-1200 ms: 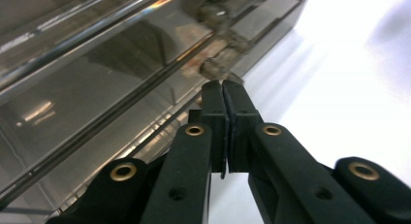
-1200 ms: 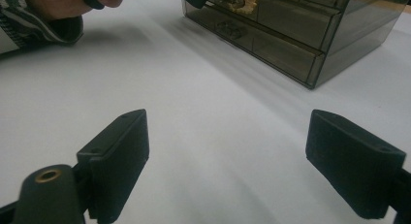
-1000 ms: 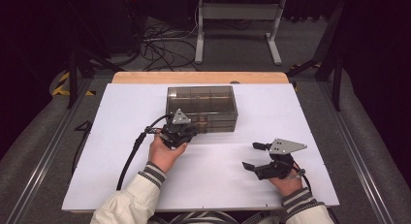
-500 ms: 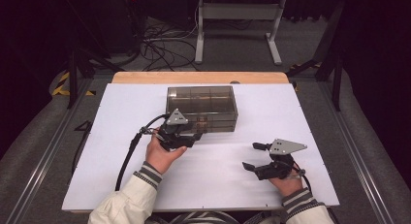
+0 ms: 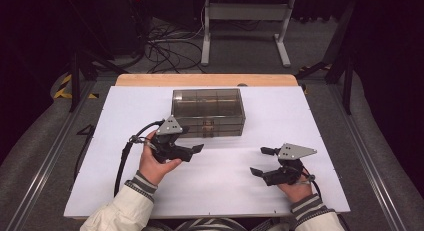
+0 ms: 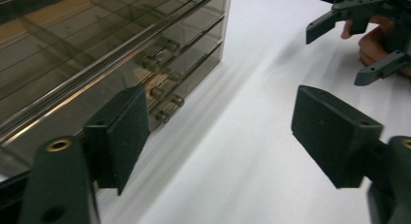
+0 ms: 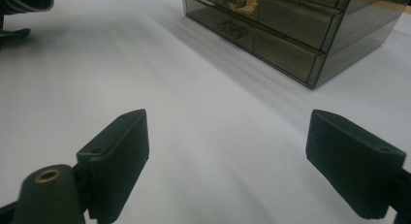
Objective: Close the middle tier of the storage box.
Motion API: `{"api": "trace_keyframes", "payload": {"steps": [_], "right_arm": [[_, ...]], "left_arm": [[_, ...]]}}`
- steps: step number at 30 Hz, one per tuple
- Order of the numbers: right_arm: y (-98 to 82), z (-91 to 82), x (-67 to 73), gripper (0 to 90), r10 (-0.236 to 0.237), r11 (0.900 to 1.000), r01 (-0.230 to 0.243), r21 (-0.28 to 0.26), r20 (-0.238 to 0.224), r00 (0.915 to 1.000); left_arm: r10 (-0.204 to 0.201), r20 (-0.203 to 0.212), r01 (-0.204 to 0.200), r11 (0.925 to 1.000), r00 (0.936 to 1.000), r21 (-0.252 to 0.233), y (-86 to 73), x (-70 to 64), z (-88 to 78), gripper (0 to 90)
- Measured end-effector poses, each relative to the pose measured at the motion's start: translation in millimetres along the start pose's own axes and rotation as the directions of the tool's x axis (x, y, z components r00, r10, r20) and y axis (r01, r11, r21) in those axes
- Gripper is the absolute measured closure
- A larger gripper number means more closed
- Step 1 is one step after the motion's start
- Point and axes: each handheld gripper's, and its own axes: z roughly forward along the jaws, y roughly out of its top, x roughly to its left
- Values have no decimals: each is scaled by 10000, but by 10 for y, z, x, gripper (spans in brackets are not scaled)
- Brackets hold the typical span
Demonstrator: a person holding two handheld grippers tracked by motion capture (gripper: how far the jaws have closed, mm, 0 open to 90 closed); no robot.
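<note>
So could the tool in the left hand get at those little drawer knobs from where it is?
Probably yes. The left tool is open with nothing between its pads, just in front of the smoky drawer box, and bare white table lies between it and the knobs.

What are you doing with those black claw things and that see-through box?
A person sits at a white table holding a black two-jaw gripper in each hand. The left gripper, jaws just opened with nothing between them, hovers by the front of the smoky transparent plastic drawer box. The right gripper rests open on the table, apart from the box.
</note>
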Motion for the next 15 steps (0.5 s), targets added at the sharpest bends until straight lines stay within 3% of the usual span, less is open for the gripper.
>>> {"api": "trace_keyframes", "payload": {"steps": [9, 15], "right_arm": [[0, -2, -1, 160, 14, 10000, -14, -20, -6, 10000], [0, -5, -1, 160, 24, 10000, -24, -36, -10, 10000]], "left_arm": [[-288, -288, 277, 9989, 9992, -385, -145, 81, -124, 203], [-446, -197, 430, 9962, 9988, -758, -270, 117, -228, 206]]}}
